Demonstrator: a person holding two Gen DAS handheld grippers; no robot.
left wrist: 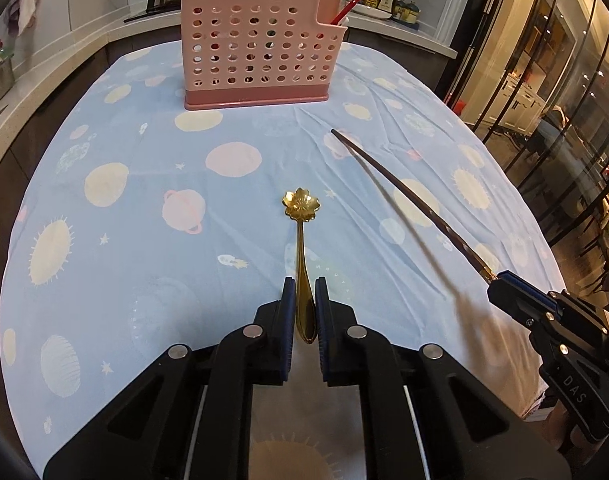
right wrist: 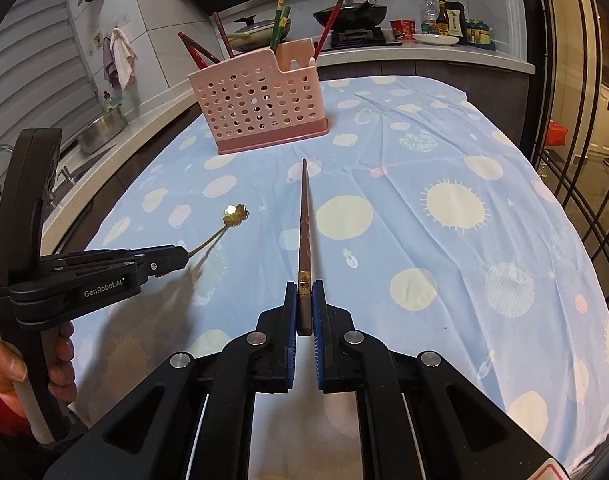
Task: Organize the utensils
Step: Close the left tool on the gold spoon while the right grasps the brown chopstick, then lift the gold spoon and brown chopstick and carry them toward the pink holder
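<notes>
Our left claw (left wrist: 304, 300) clamps the gold spoon (left wrist: 302, 240); our right claw (right wrist: 304, 300) clamps a chopstick (right wrist: 304, 220), both apparently lifted. Next we carry them to the pink caddy (left wrist: 256, 48) and drop them in upright.

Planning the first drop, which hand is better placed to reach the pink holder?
Right, marginally: its brown chopstick already points at the pink holder; the left gripper's gold spoon sits farther back.

the left gripper (left wrist: 304, 292) clamps a gold spoon (left wrist: 301, 240) (flower-shaped bowl forward) above the blue cloth (left wrist: 144, 200), facing the pink caddy (left wrist: 260, 52).
</notes>
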